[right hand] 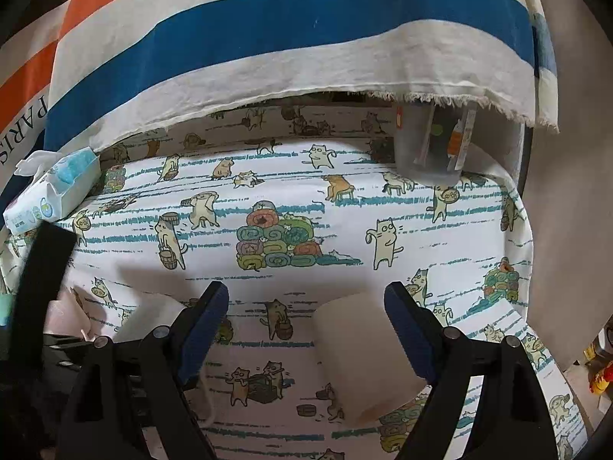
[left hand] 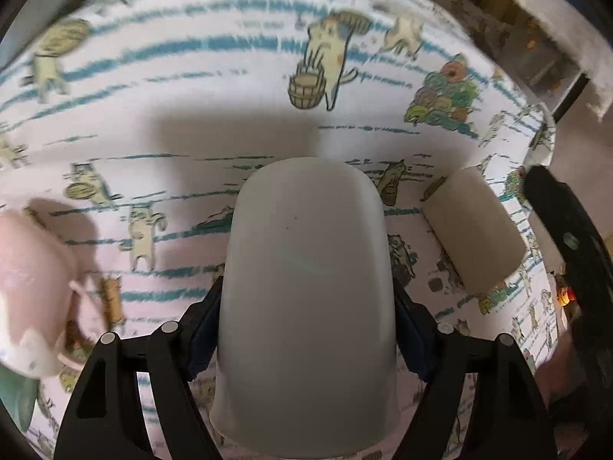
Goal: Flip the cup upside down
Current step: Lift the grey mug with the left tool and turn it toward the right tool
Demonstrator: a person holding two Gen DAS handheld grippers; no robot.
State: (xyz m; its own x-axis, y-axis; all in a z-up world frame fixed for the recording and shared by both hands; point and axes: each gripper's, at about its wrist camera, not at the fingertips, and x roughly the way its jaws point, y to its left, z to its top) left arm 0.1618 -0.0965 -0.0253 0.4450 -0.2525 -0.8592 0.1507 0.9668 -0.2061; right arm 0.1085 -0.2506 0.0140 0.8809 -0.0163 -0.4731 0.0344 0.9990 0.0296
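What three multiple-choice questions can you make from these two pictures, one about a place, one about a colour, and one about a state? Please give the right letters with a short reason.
1. Where is the beige cup relative to the grey cup in the left wrist view?
A. To its right
B. Inside it
C. Stacked on top of it

2. What colour are the pads on the right gripper?
A. Red
B. Dark blue
C. Yellow

3. What is the state of the left gripper?
A. Open and empty
B. Shut on the pink cup
C. Shut on the grey cup

Answers:
1 A: the beige cup lies on the cat-print cloth to the right, apart from the grey cup.
2 B: both finger pads show dark blue.
3 C: its two fingers press the grey cup's sides, closed end pointing away.
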